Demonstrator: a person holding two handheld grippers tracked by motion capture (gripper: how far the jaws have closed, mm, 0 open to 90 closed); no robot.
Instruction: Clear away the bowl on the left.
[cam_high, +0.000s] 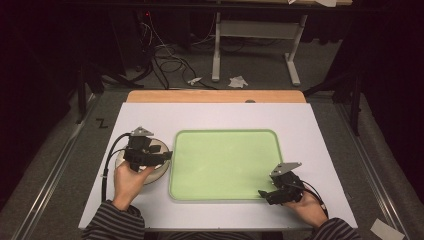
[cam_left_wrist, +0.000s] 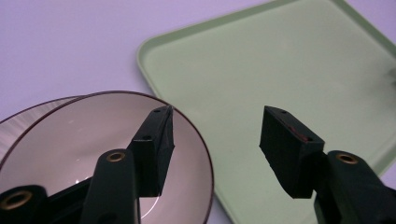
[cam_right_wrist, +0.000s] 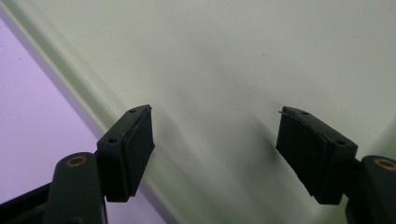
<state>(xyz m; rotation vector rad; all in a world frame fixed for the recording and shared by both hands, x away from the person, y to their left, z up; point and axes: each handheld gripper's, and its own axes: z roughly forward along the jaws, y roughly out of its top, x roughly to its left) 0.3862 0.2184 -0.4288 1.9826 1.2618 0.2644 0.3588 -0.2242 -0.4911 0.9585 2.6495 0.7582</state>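
My left claw (cam_left_wrist: 215, 149) hangs spread wide over the bowl (cam_left_wrist: 93, 144), one jaw inside its rim, gripping nothing; if I close this shallow, the thin rim could slip out and tip. The bowl is pale, glossy, dark-edged, at nine o'clock beside the green tray (cam_high: 225, 165), my right claw (cam_high: 270, 192) spread at the tray's five o'clock corner.

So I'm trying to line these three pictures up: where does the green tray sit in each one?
High view: the green tray lies mid-table, between the two grippers.
Left gripper view: it fills the upper right, beyond the open jaws, with the bowl at lower left.
Right gripper view: its floor spreads behind the open jaws, the rim running down the left.
Shared landmark: the tray's raised rim against the white table.
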